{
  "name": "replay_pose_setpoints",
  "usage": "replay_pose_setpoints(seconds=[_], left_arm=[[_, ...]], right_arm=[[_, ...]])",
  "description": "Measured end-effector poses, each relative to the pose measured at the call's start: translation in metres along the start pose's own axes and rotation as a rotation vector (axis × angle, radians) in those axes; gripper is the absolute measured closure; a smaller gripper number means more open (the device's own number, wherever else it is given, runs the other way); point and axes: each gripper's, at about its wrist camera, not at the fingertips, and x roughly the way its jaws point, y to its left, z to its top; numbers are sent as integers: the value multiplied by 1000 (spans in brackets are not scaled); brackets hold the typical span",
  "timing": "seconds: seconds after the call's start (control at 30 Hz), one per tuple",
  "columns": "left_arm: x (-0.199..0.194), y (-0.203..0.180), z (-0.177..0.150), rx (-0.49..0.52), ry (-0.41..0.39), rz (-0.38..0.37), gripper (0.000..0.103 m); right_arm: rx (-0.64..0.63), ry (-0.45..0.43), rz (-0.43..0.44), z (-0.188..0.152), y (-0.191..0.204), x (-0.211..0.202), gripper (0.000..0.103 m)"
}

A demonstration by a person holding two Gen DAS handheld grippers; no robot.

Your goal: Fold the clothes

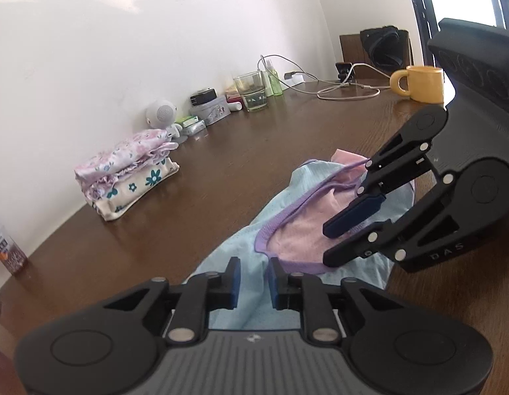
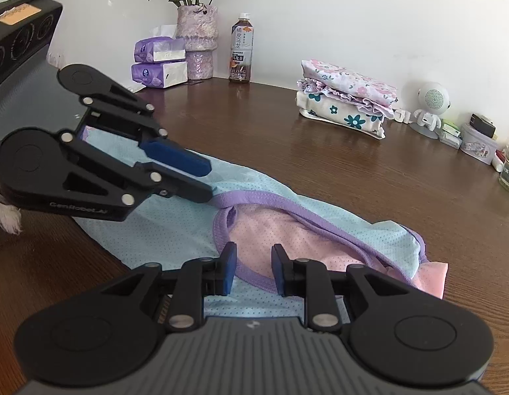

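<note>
Blue-pink mesh garment (image 2: pixel 149 240) lies on your tabletop (image 2: pixel 320 164); left claw (image 1: pixel 253 278) and right claw (image 2: pixel 253 268) are both spread above it.

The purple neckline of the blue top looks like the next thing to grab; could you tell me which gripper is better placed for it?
Right, probably. The right gripper is open directly over the purple neckline of the blue top. The left gripper, also open, sits over plain blue fabric farther from that edge.
</note>
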Motion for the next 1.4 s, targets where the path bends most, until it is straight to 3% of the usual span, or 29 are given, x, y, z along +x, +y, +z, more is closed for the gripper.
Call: replay_pose_setpoints(seconds=[0.1,0.2,0.4,0.5,0.63,0.87,1.13,1.27,1.4], left_arm=[[10,-3,2,40,24,-31,85],[16,-1,3,22,29,-39,101],[2,22,5,-205,-28,-109,100],[4,20,0,-259,8,-166,92],[-7,12,-10,-212,8,-90,73],[-52,29,-33,-223,-52,87,72],[-69,57,-84,-206,80,337,73],[-69,64,-103,-181,128,349,73],[-75,73,-114,-184,124,350,72]], right_arm=[[2,-3,-3,0,1,0,80],[3,-7,-6,-1,2,1,80],[9,-18,4,-4,0,0,80],[13,-20,6,-4,0,0,80],[-15,-24,-15,-3,5,-3,76],[-88,-104,-59,18,24,-10,76],[-289,-60,-166,33,62,26,76],[-349,-14,-186,30,76,40,76],[-378,-5,-226,25,83,42,76]])
